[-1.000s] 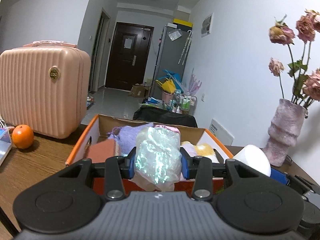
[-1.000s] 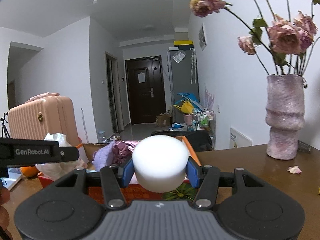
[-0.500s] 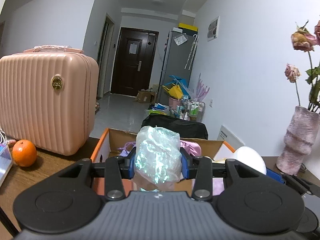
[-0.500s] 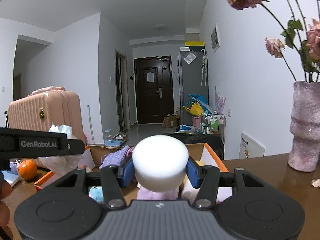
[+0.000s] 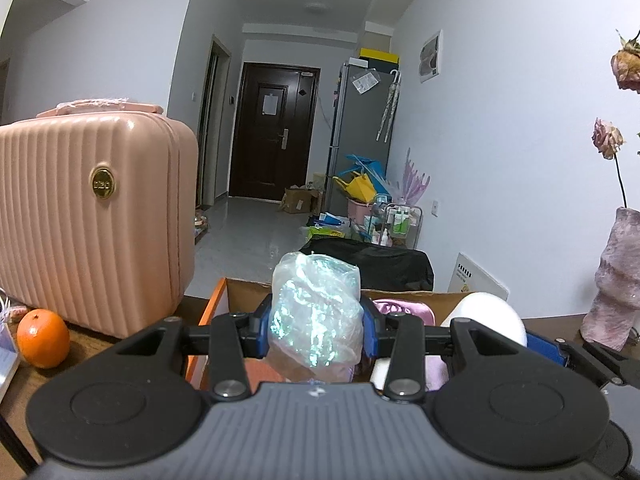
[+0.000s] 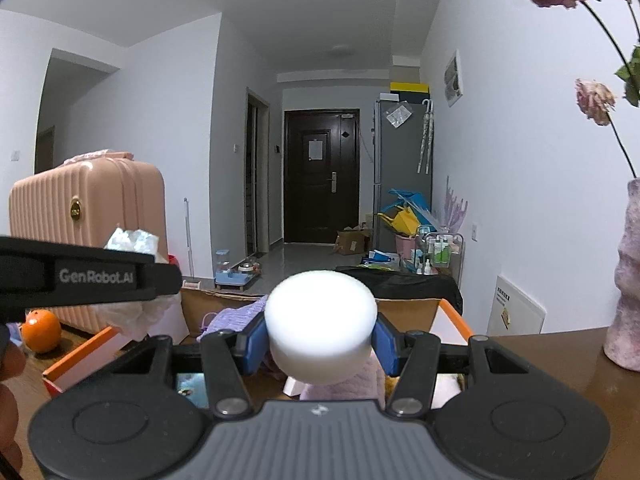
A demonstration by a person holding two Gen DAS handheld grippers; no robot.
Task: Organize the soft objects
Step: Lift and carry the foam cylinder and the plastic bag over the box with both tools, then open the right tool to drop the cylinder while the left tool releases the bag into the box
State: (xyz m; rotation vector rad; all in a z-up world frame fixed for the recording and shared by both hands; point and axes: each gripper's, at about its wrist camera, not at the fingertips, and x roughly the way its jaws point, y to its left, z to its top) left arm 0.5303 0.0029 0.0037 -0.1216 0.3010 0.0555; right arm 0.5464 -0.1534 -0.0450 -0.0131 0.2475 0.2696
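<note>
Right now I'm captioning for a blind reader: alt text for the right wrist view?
The right gripper is shut on a white foam puck above an open cardboard box of soft things. The left gripper holds a crinkly bag at left, before a pink suitcase.

- Looked like a lived-in flat, seen from a wooden worktop [image 6: 560,344] down a narrow hallway.
- Ended at a dark front door [image 5: 272,132] with a paper note on it.
- Held a grey fridge [image 5: 360,136] with umbrellas hung on its side.
- Had household clutter heaped on the tiled floor [image 5: 248,236] beside a bottle trolley [image 5: 398,222].
- Showed a pink suitcase [image 5: 88,220], an orange [image 5: 43,338] and a vase [image 6: 628,280] of dried roses.
</note>
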